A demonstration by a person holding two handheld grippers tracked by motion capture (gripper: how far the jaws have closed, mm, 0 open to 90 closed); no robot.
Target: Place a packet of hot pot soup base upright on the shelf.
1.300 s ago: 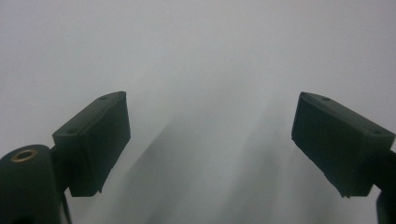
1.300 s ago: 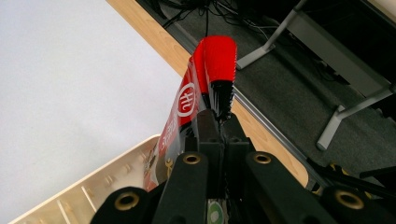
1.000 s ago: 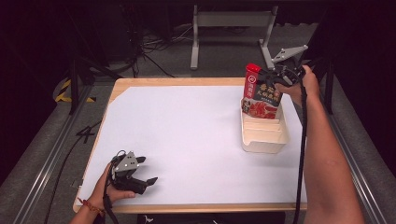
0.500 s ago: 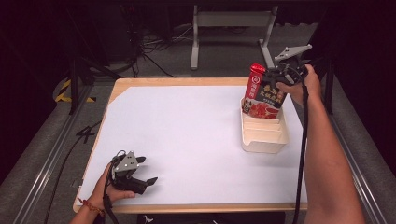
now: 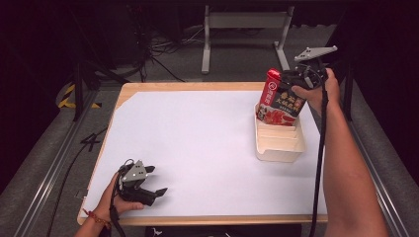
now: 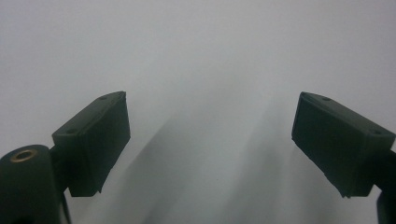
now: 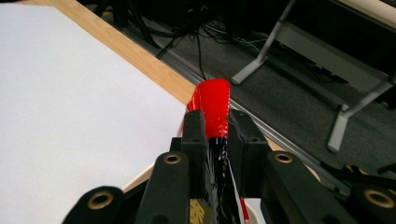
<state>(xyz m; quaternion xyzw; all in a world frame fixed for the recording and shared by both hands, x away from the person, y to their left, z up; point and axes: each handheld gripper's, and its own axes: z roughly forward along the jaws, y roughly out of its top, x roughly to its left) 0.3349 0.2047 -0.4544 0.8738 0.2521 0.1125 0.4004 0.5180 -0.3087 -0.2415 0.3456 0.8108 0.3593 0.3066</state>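
The right gripper [image 5: 290,79] is pinching the top edge of a red and black printed food packet [image 5: 277,101], holding it upright in the cream plastic tray [image 5: 279,145] at the table's far right. The left gripper [image 5: 150,180] is resting on the white tabletop [image 5: 197,143], jaws spread wide, grasping nothing.

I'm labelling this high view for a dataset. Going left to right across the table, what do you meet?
Left tool, open on the white sheet → cream tray with the red-topped packet standing in its far end → right tool, shut on the packet's top.
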